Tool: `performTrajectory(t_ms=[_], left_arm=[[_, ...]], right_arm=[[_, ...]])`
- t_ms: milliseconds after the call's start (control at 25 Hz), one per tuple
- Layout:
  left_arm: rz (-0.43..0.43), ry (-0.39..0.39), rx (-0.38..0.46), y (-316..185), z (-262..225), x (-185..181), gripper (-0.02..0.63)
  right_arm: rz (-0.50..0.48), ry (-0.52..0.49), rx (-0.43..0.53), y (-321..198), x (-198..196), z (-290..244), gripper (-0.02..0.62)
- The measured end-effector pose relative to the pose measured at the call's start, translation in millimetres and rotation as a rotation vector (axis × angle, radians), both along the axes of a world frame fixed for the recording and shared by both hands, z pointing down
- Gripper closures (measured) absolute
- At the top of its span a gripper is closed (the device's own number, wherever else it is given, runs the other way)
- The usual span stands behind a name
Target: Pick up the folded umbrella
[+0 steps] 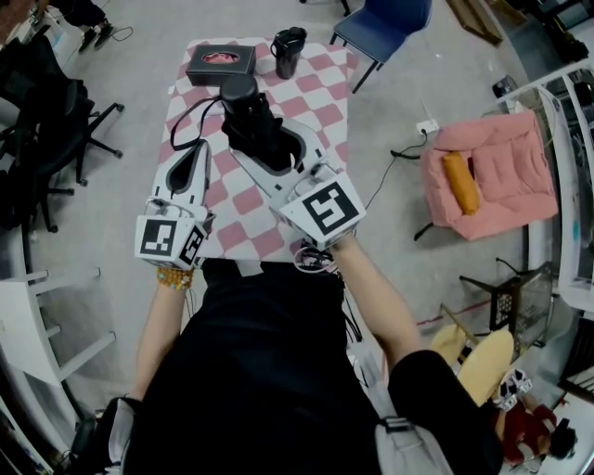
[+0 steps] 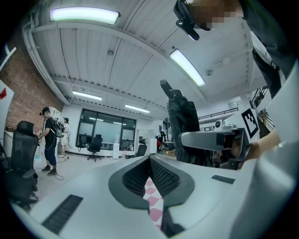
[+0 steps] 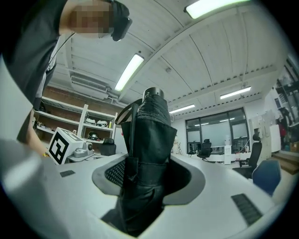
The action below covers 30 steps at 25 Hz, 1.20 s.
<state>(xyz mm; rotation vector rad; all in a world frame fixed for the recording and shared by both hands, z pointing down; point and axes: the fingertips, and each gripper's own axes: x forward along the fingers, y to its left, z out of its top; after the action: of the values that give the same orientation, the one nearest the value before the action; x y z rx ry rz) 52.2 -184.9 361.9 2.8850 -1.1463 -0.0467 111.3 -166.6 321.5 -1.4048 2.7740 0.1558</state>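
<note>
1. A table under a pink-and-white checked cloth (image 1: 325, 102) fills the upper centre of the head view.
2. A pink armchair (image 1: 501, 158) sits on the floor at the right edge, with a yellow cushion (image 1: 461, 183) lying on its seat.
3. A blue chair (image 1: 385, 23) stands at the top, just right of the table.
4. The right gripper (image 1: 274, 153), at centre frame, is clamped on the folded umbrella (image 1: 251, 116). In the right gripper view the black bundle (image 3: 149, 135) stands upright between the jaws, its fabric pressed against both pads.
5. The umbrella hangs over the middle of the checked cloth, and its black wrist strap (image 1: 186, 116) loops out to the left. Whether it touches the cloth cannot be told.
6. The left gripper (image 1: 197, 162), at centre left over the table's near edge, holds nothing. Its jaws meet at the tips, with only checked cloth showing beneath them in the left gripper view (image 2: 149, 161).
7. A dark tissue box (image 1: 221, 63) rests at the table's far left.
8. A black tumbler (image 1: 288, 51) stands just right of the box.
</note>
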Motion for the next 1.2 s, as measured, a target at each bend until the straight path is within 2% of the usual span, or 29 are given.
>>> performTrajectory(t_ms=[600, 1200], left_arm=[[0.003, 0.019, 0.039, 17, -9, 26, 0.592], [0.014, 0.019, 0.031, 36, 1, 40, 0.592]], right_arm=[[-0.029, -0.042, 0.042, 23, 24, 1, 0.382], [-0.031, -0.031, 0.059, 44, 34, 7, 0.382]])
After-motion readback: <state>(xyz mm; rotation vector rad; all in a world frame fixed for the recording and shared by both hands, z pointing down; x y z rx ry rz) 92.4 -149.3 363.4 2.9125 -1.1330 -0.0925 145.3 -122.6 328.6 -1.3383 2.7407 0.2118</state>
